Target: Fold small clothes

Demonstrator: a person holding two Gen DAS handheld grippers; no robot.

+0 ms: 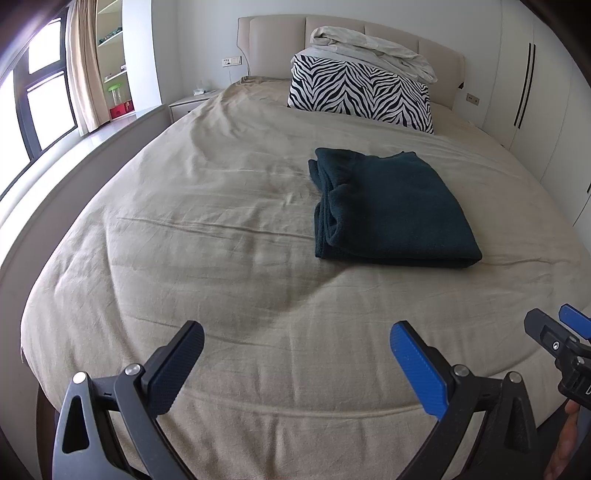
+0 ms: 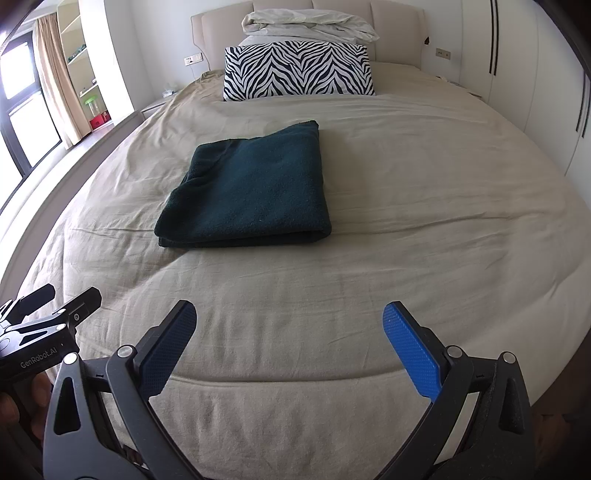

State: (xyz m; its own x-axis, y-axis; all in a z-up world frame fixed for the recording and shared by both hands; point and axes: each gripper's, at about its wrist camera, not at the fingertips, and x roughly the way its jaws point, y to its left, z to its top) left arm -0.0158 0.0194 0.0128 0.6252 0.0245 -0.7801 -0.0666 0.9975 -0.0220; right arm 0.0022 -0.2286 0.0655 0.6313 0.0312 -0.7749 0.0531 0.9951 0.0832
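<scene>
Left claw [image 1: 295,341] hangs low over the foot of the bed [image 1: 221,258], its two fingers spread wide with nothing but beige bedspread between them. One pad is dark and sits at about 7 o'clock in the left wrist view; the blue pad [image 1: 417,369] sits at about 5 o'clock. Right claw [image 2: 290,321] is spread wide in the same way, empty, above the same end of the bed, with its blue pad [image 2: 410,350] at 5 o'clock of its own view. Each claw shows in the other's camera: the right one at the 4 o'clock edge of the left view, the left one at the 8 o'clock edge of the right view.

Ahead of both claws and well apart from them lies the dark teal garment [image 1: 391,206], folded into a thick, roughly square stack on the bedspread. In the left wrist view it sits at about 1 o'clock from centre, with its loose layered edges turned toward 9 o'clock. In the right wrist view the same garment [image 2: 251,188] lies at about 11 o'clock, its folded edge facing the claws.

Beyond it, at 12 o'clock near the padded headboard [image 2: 218,33], a zebra-striped pillow [image 2: 299,70] stands on edge, and a crumpled pale duvet [image 2: 310,24] rests on top of it. A window with a curtain [image 1: 83,66] fills the 10 o'clock side, and white wardrobe doors [image 2: 517,74] line the 2 o'clock side.
</scene>
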